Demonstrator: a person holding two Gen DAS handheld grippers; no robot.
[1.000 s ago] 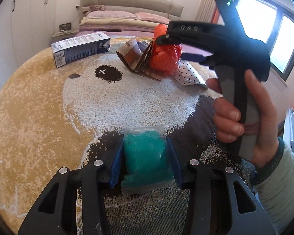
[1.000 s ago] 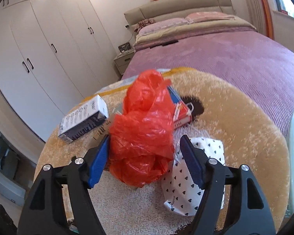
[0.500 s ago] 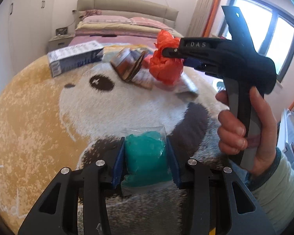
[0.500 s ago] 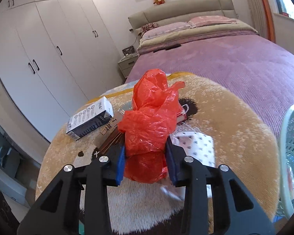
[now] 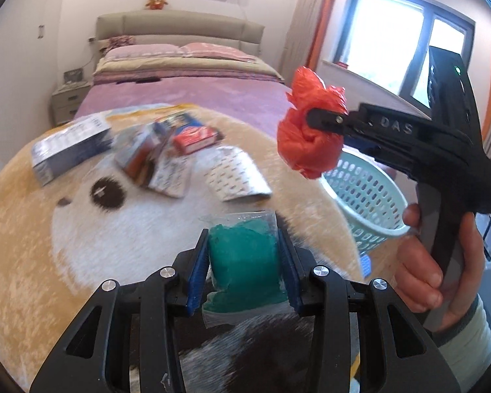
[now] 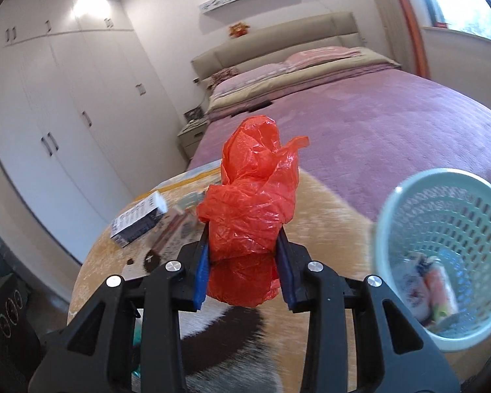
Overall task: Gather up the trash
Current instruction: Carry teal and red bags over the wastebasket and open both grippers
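We are carrying two pieces at once — left gripper (image 5: 244, 270) clamping the green packet (image 5: 245, 262), right gripper (image 6: 244, 270) clamping the red bag (image 6: 248, 216) — toward the basket (image 6: 384, 229), which is already holding some trash, while boxes (image 5: 68, 147) and wrappers (image 5: 235, 177) are still lying on the rug (image 5: 26, 229).

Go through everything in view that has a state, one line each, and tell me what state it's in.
left gripper: shut on the green packet
right gripper: shut on the red plastic bag, lifted clear of the rug
basket: upright, some trash already inside
blue and white box: lying on the rug
wardrobe doors: closed
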